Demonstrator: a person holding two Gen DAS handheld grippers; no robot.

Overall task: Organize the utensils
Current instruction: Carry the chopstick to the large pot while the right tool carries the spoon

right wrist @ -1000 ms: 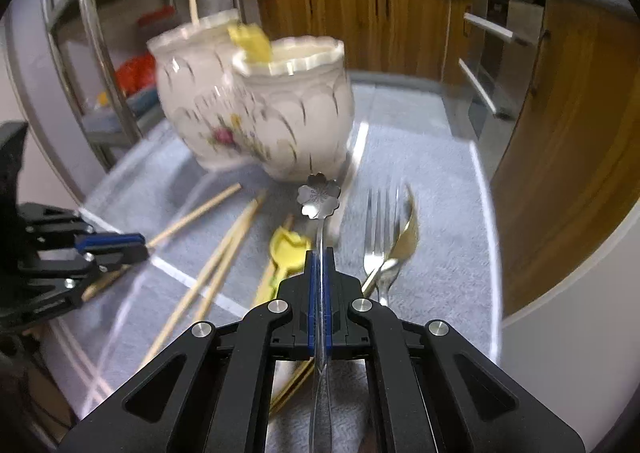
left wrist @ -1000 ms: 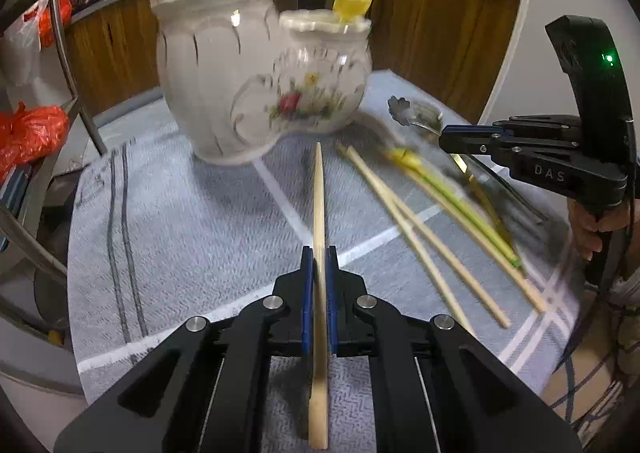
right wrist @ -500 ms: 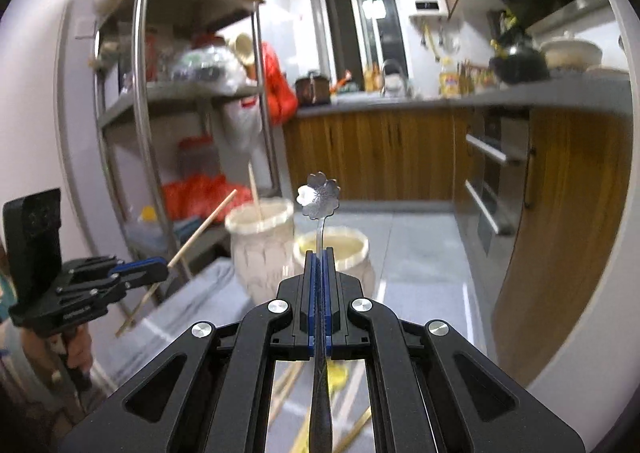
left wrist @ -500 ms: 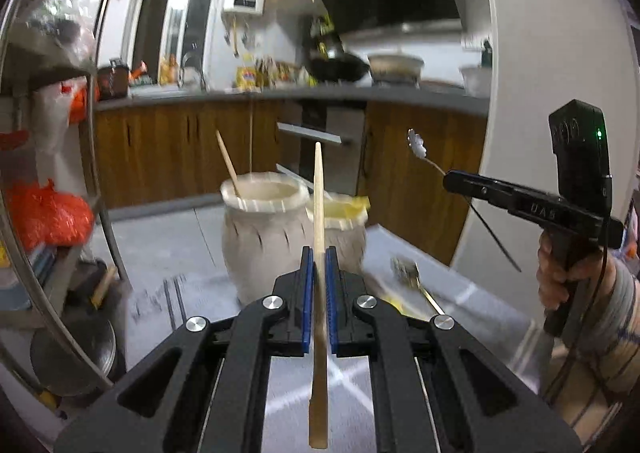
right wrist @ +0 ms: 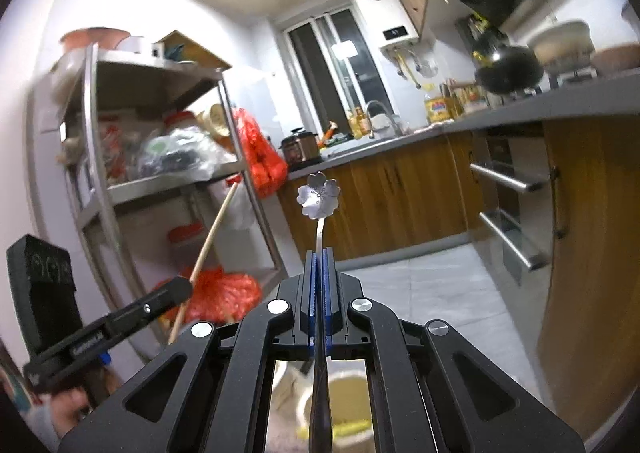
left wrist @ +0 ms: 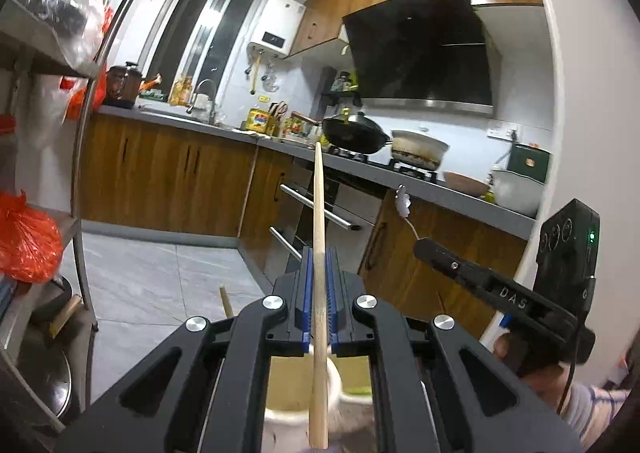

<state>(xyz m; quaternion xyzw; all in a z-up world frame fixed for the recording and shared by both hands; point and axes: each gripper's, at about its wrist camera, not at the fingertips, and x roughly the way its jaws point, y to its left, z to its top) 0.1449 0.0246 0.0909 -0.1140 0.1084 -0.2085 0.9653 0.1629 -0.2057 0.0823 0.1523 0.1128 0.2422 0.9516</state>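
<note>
My left gripper (left wrist: 319, 257) is shut on a wooden chopstick (left wrist: 319, 205) that points up and forward. It is raised above a white ceramic holder (left wrist: 288, 393), whose rim shows under the jaws. My right gripper (right wrist: 319, 257) is shut on a metal spoon with a flower-shaped end (right wrist: 319, 195), held above the other white holder (right wrist: 344, 409), which has something yellow inside. Each gripper shows in the other's view: the right one (left wrist: 424, 243) with the spoon (left wrist: 403, 202), the left one (right wrist: 182, 287) with the chopstick (right wrist: 212, 237).
Another chopstick tip (left wrist: 226, 299) sticks up beside the left holder. A metal shelf rack (right wrist: 120, 157) with red bags (left wrist: 24, 241) stands at the left. Wooden kitchen cabinets (left wrist: 168, 181) and an oven with bar handles (right wrist: 508, 221) lie ahead.
Both grippers have lifted their utensils off the cloth and tilted upward, rising above the two holders. The table and loose utensils have dropped out of view.
</note>
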